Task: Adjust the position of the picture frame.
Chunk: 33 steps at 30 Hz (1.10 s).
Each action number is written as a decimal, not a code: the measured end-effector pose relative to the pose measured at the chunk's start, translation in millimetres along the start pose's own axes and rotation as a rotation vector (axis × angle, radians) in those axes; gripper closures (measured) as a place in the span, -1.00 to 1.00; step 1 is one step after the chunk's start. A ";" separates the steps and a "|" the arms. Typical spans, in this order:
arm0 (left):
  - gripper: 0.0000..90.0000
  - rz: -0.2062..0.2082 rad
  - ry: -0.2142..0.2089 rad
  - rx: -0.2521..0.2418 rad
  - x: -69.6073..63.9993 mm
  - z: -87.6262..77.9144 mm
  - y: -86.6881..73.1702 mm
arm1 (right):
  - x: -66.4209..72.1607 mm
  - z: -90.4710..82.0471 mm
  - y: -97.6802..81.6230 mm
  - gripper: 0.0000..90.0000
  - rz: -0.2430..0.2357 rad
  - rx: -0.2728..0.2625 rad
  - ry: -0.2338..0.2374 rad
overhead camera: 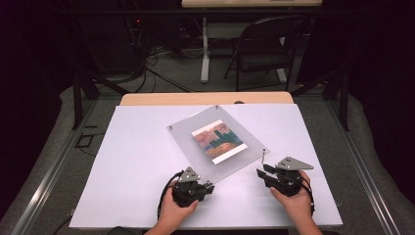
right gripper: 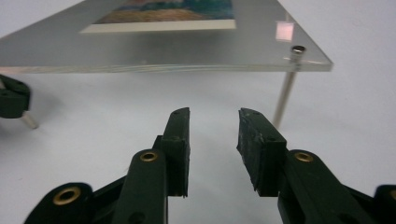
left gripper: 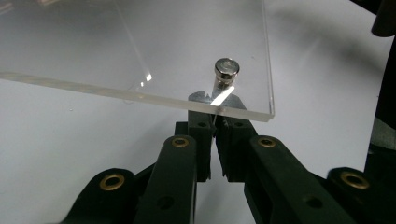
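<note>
Left gripper (overhead camera: pixel 209 186) sits at the near corner of the clear acrylic panel (overhead camera: pixel 186 134), its jaws drawn almost together around the thin metal post (left gripper: pixel 215 100) that stands under that corner. In the left gripper view the two black pads meet just below the panel's edge, with the post's round silver cap (left gripper: pixel 227 68) showing on top of the sheet right above them. The post seems pinched between the pads, though the panel's edge hides the contact itself.

Right gripper (overhead camera: pixel 260 172) rests on the white table cover (overhead camera: pixel 132 161) just off the panel's right-hand corner, held in the person's right hand (overhead camera: pixel 296 200). Its jaws stand apart with nothing between them; in the right gripper view they point at the gap under the raised sheet, and another slim post (right gripper: pixel 284 100) holds up the corner just beyond the right pad.

The panel lies near the middle of the table, turned at an angle, raised off the surface on its posts. A colourful printed picture (overhead camera: pixel 217 140) sits at its centre.
</note>
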<state>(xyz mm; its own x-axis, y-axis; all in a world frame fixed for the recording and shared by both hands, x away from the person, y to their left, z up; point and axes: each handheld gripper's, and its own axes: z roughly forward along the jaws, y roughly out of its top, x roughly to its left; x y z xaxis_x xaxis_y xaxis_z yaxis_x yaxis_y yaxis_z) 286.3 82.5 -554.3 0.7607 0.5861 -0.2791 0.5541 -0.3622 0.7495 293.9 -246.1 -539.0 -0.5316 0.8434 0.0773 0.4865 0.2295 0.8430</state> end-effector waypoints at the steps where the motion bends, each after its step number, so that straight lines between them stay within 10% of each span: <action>1: 0.88 0.000 0.009 -0.002 0.4 -1.7 0.5 | -1.9 1.2 -0.2 0.45 0.006 0.002 -0.014; 10: 0.88 -0.046 0.019 -0.037 9.7 -21.5 0.3 | -13.8 25.2 4.7 0.56 0.046 -0.025 -0.026; 20: 0.88 -0.060 0.040 -0.037 15.9 -30.8 -0.2 | -13.3 48.4 14.3 0.87 -0.012 0.002 -0.024; 33: 0.88 -0.070 0.091 -0.045 24.3 -44.2 0.5 | -7.2 48.7 13.4 0.90 0.015 0.029 0.033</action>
<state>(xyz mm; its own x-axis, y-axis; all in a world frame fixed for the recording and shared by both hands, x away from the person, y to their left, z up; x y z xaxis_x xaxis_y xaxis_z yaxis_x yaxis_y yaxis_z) 290.1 128.6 -534.2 0.6857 0.6730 -0.2773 0.5875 -0.2867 0.7567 338.1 -225.5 -554.2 -0.5464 0.8305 0.1079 0.5147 0.2314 0.8256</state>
